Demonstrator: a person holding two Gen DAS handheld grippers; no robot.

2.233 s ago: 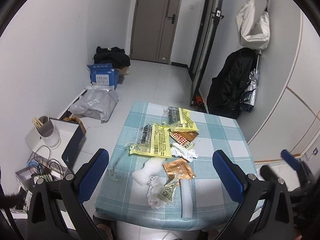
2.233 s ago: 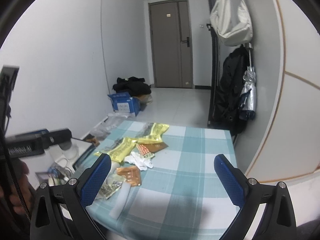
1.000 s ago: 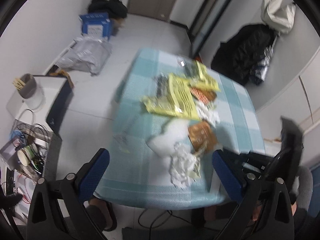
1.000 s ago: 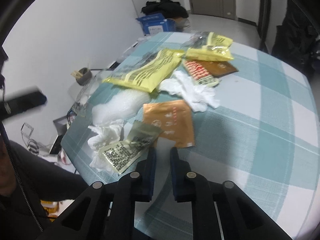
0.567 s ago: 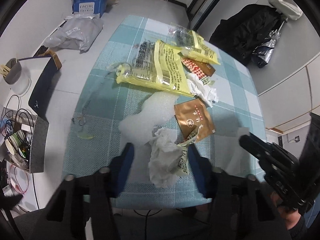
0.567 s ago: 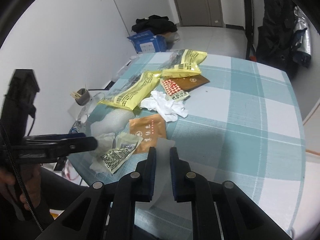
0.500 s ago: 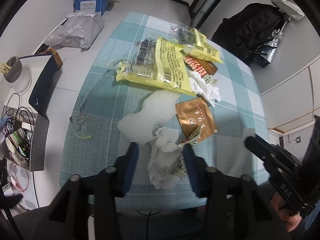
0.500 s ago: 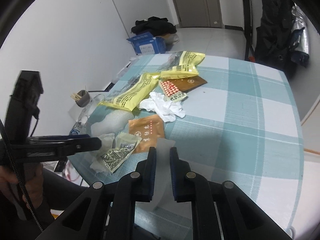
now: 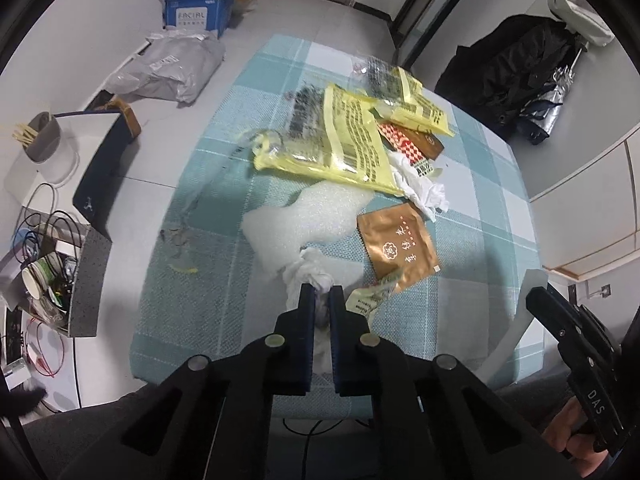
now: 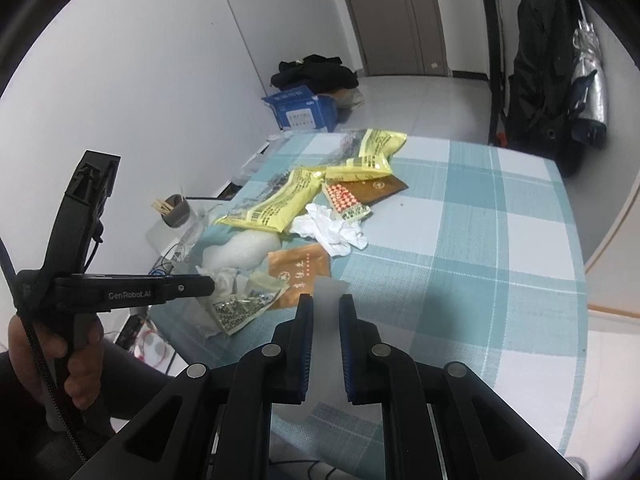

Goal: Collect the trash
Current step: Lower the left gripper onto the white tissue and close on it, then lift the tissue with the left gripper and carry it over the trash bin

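Observation:
Trash lies on a teal checked tablecloth [image 9: 208,280]: yellow packets [image 9: 340,140], a white foam sheet [image 9: 304,220], an orange sachet [image 9: 396,246], a crumpled tissue [image 9: 420,188] and a green printed wrapper [image 9: 368,300]. My left gripper [image 9: 320,294] is shut on a crumpled white tissue [image 9: 308,270] near the front edge. My right gripper [image 10: 325,304] is shut on a white foam strip [image 10: 328,292], held above the table; that strip also shows in the left wrist view [image 9: 520,316]. The left gripper [image 10: 208,285] shows in the right wrist view, at the tissue [image 10: 224,278].
Left of the table stand a cup of sticks [image 9: 40,144], a dark box [image 9: 104,172] and a shelf of cables [image 9: 40,264]. On the floor lie a grey bag [image 9: 176,68] and a blue carton [image 9: 192,8]. A black coat [image 9: 516,68] hangs at the right wall.
My left gripper has dropped to the table's front edge and shut on the crumpled tissue. My right gripper shut on the foam strip earlier and has lifted it a little.

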